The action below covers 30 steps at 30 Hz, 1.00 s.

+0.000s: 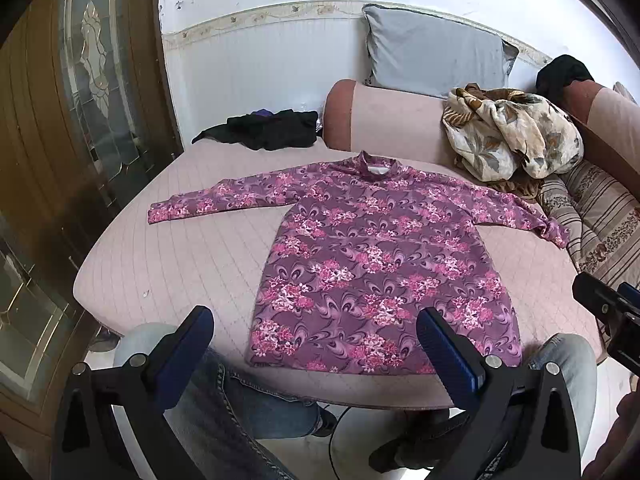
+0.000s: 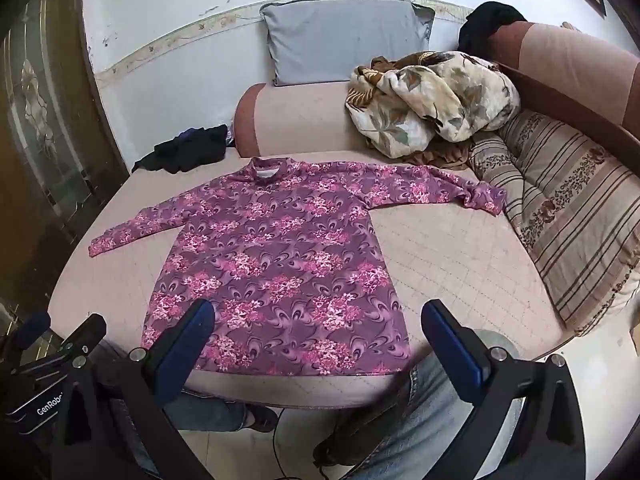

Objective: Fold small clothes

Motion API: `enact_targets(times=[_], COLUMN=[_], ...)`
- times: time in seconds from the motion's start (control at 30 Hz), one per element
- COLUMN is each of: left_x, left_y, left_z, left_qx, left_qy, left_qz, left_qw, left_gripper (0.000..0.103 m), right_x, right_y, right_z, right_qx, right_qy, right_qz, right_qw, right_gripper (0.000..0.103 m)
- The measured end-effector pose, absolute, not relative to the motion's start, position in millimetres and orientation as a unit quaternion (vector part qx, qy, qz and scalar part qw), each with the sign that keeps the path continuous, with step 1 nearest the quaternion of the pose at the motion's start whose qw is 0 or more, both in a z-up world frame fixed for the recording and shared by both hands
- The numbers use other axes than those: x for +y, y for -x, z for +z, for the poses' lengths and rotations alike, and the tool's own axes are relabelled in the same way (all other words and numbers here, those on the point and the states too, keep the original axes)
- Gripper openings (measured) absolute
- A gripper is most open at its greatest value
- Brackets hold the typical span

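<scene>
A purple long-sleeved top with pink flowers (image 1: 372, 264) lies flat on the pink quilted mattress (image 1: 172, 264), collar away from me, both sleeves spread out sideways. It shows the same way in the right wrist view (image 2: 276, 268). My left gripper (image 1: 316, 326) is open and empty, held above the near hem of the top. My right gripper (image 2: 318, 320) is open and empty too, above the hem. The right gripper's body shows at the right edge of the left wrist view (image 1: 612, 320).
A black garment (image 1: 268, 128) lies at the far left of the mattress. A crumpled floral blanket (image 1: 516, 136) and a grey pillow (image 1: 432, 56) sit by the bolster at the back. Striped cushions (image 2: 568, 220) line the right side. My jeans-clad knees (image 1: 248, 396) are under the near edge.
</scene>
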<state>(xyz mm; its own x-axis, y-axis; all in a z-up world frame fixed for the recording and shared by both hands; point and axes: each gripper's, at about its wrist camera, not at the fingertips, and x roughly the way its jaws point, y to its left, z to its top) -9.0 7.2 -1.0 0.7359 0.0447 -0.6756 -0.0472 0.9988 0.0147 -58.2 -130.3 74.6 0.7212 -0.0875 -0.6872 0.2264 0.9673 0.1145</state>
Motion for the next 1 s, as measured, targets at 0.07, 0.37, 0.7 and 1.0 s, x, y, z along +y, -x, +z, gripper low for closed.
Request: enact_targets(times=[0.07, 0.37, 0.7, 1.0], left_x=[7.7, 7.8, 6.1, 3.4], left_y=[9.4, 5.7, 4.4, 5.9], left_z=[-1.0, -6.0, -6.8, -5.9], left_qx=[0.363, 0.370, 0.370, 0.370], left_qy=[0.001, 0.002, 0.000, -0.003], left_qz=[0.024, 0.025, 0.024, 0.022], left_qw=[0.931, 0.929, 0.929, 0.929], left_gripper=[0.103, 0.103, 0.103, 0.103], right_x=[-127.9, -127.3, -135.4, -130.5], right_y=[58.3, 55.8, 54.2, 57.0], right_z=[72.3, 71.7, 62.6, 65.0], right_qx=[0.362, 0.365, 0.383, 0.375], right_qy=[-0.090, -0.086, -0.097, -0.085], right_qz=[-0.089, -0.088, -0.090, -0.092], right_qw=[0.923, 0.923, 0.914, 0.918], right_gripper=[0.103, 0.103, 0.103, 0.103])
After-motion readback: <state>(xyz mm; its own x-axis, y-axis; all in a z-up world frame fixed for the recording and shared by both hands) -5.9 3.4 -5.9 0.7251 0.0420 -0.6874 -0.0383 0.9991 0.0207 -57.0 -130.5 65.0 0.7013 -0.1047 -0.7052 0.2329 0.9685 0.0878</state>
